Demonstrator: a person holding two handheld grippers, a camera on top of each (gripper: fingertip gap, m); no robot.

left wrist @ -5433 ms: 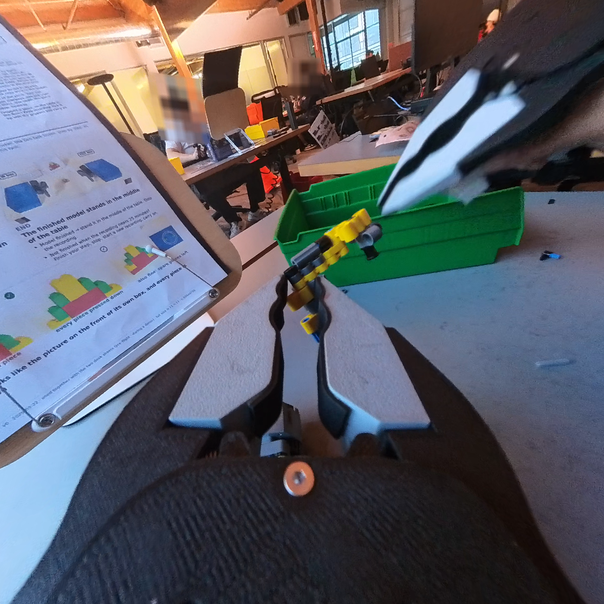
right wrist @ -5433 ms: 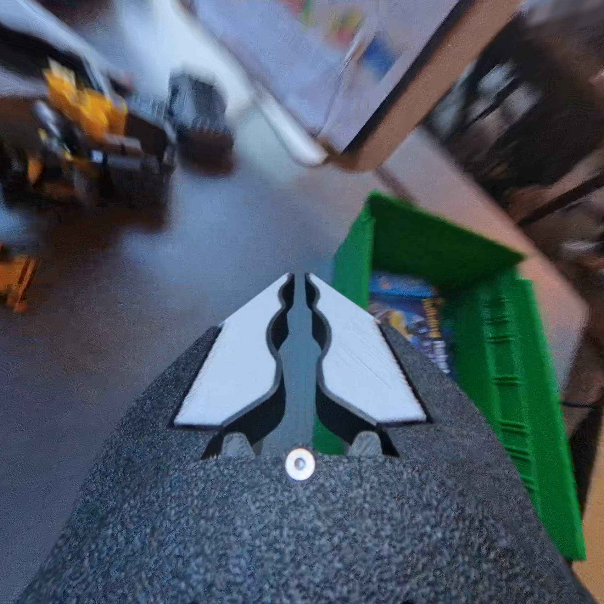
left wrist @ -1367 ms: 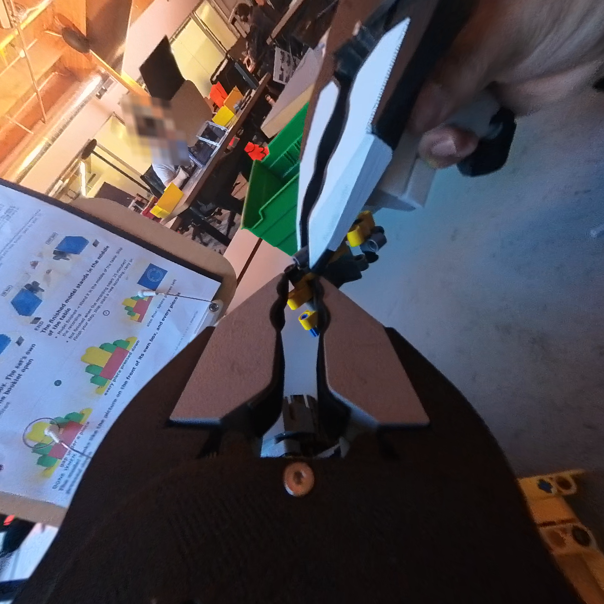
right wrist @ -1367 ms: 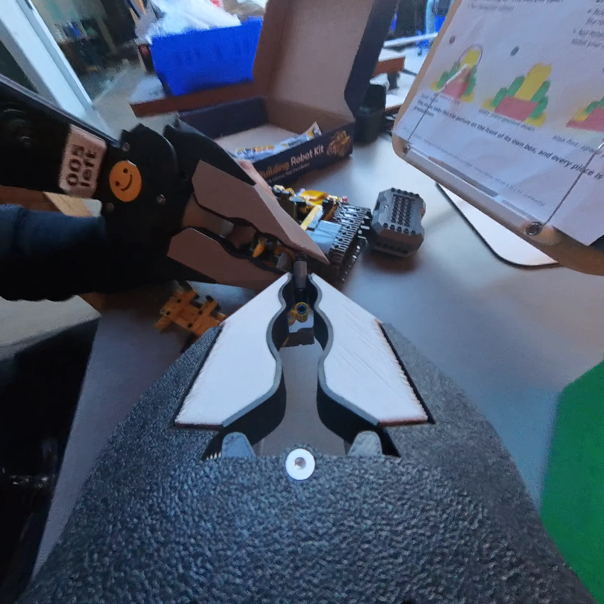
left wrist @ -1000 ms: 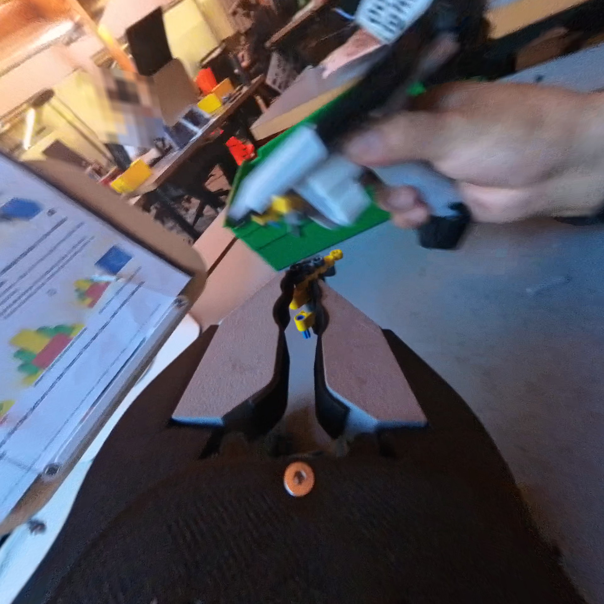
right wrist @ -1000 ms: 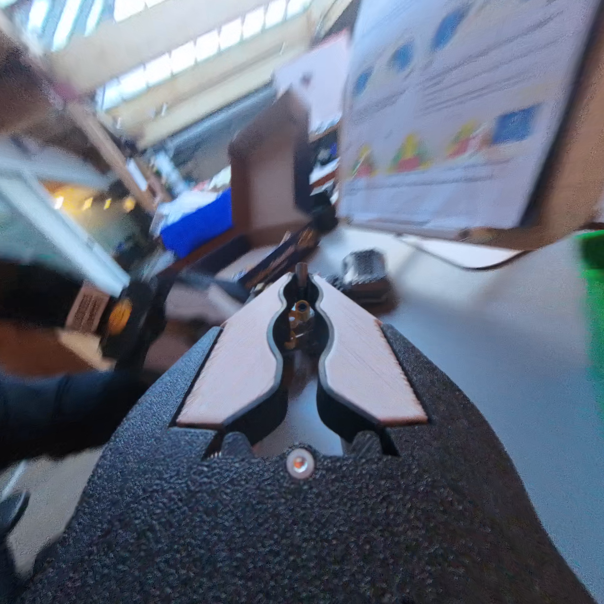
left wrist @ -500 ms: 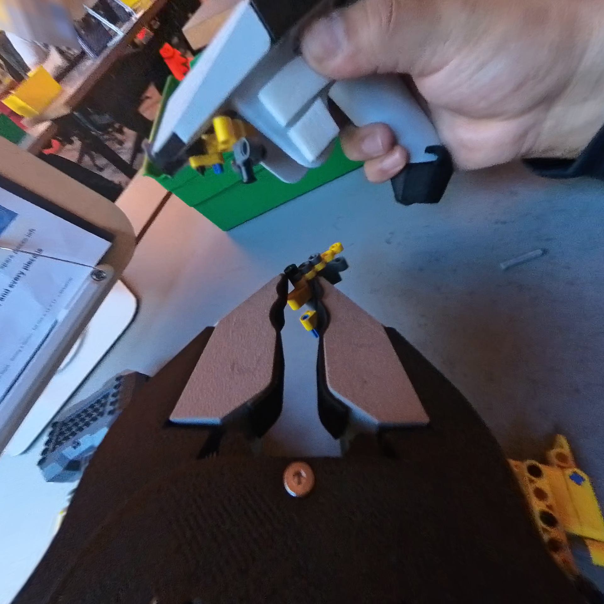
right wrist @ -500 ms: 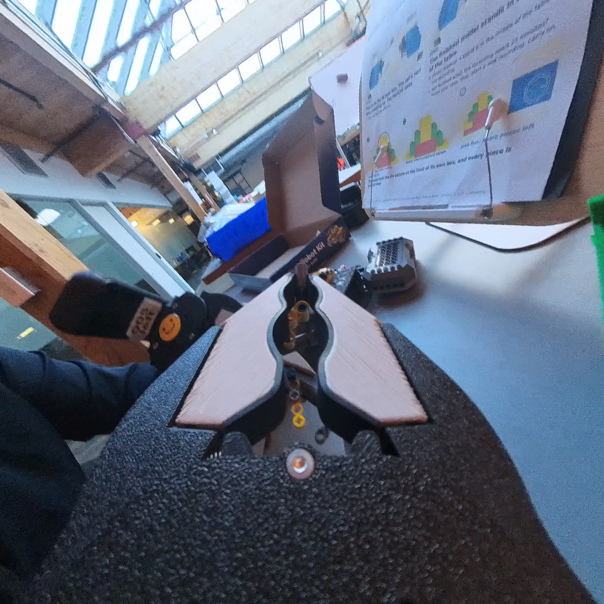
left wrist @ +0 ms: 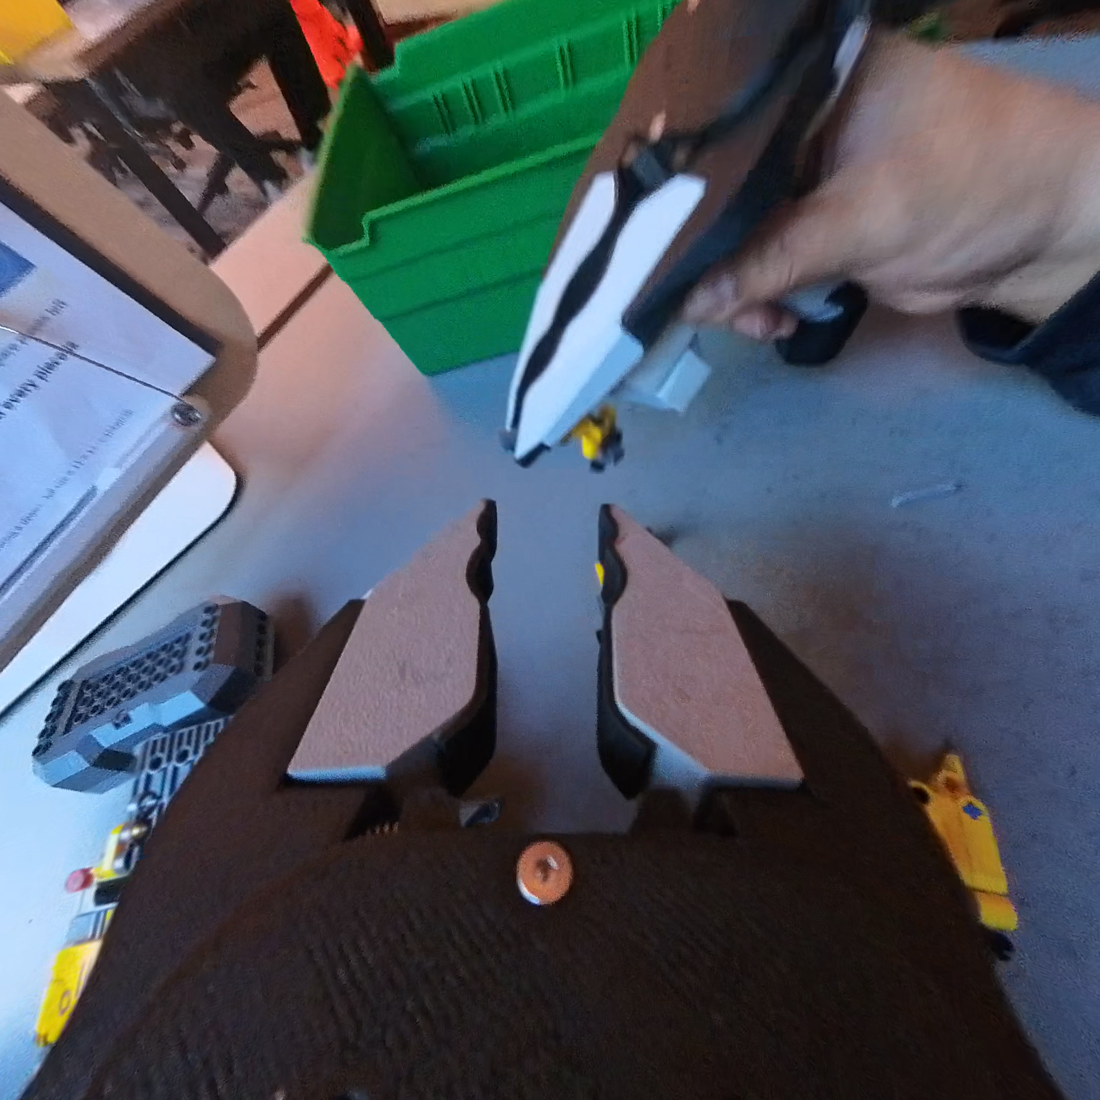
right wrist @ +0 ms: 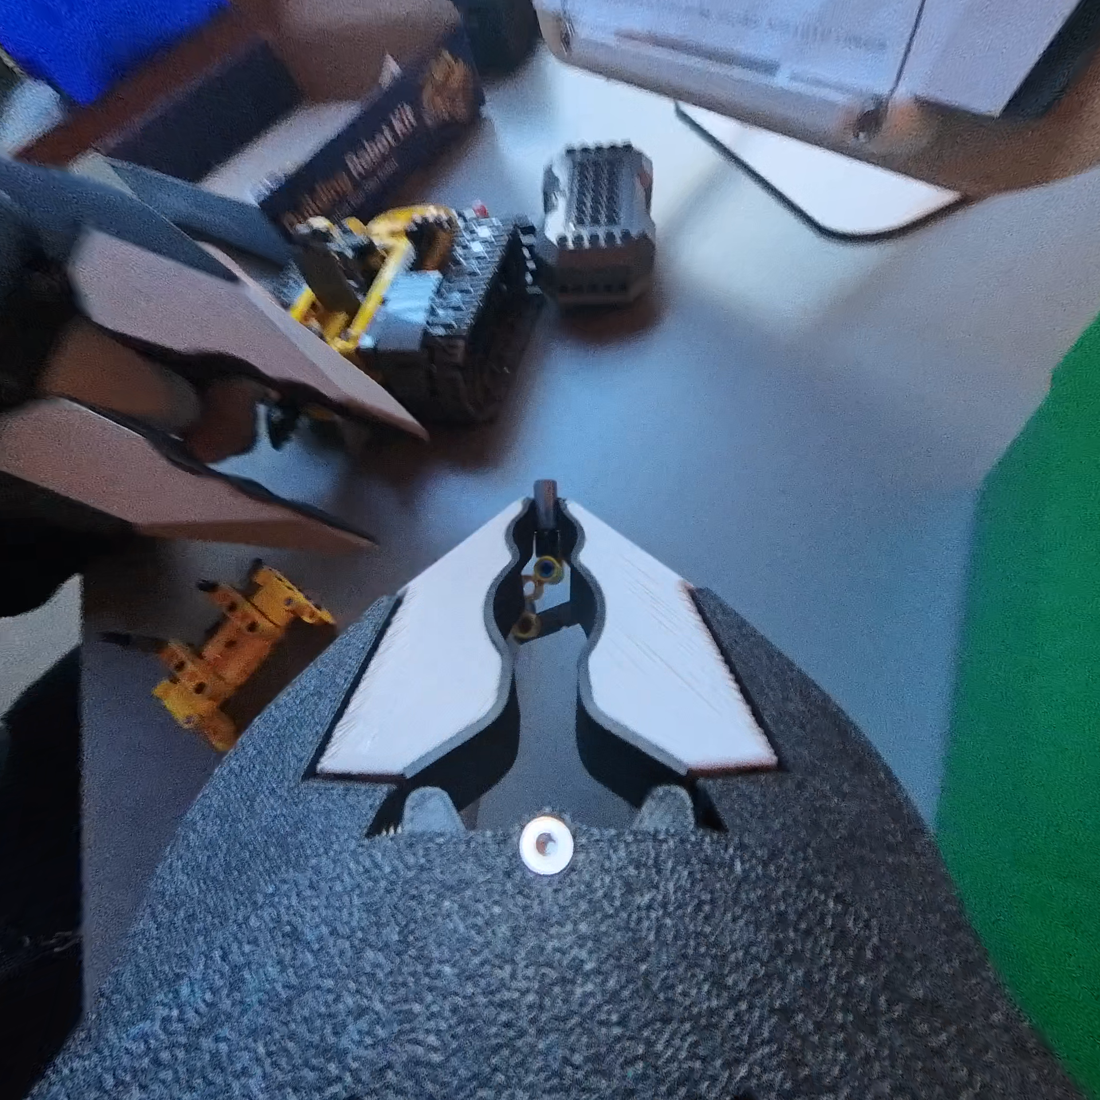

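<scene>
The left claw (left wrist: 546,512) is standing spread over bare grey surface (left wrist: 833,571), with nothing sitting between its tips; a small yellow speck is showing against the inner edge of its right finger, too small to identify. Its own view is showing what the other cannot: the right claw (left wrist: 524,452) is hanging just ahead, held by a bare hand (left wrist: 928,196), with a yellow and dark brick piece (left wrist: 598,437) poking out beneath its tips.

The right claw's own view is showing that piece from above: the right claw (right wrist: 544,506) is pinching a small brick assembly (right wrist: 543,571), a grey stub sticking out past the tips and yellow rings sitting in the gap behind. To its left the left claw (right wrist: 396,482) is gaping, and a yellow brick part (right wrist: 232,649) is lying on the surface beneath it. Farther ahead a dark tracked brick model (right wrist: 428,309) is standing beside a grey studded block (right wrist: 598,232).

A green bin (left wrist: 470,196) is standing beyond the right claw; its inside is not visible. An open cardboard box (right wrist: 333,119) is lying ahead-left of the right claw, its contents blurred. An instruction board (left wrist: 89,309) is being cut off at the frame edge to the left of the left claw.
</scene>
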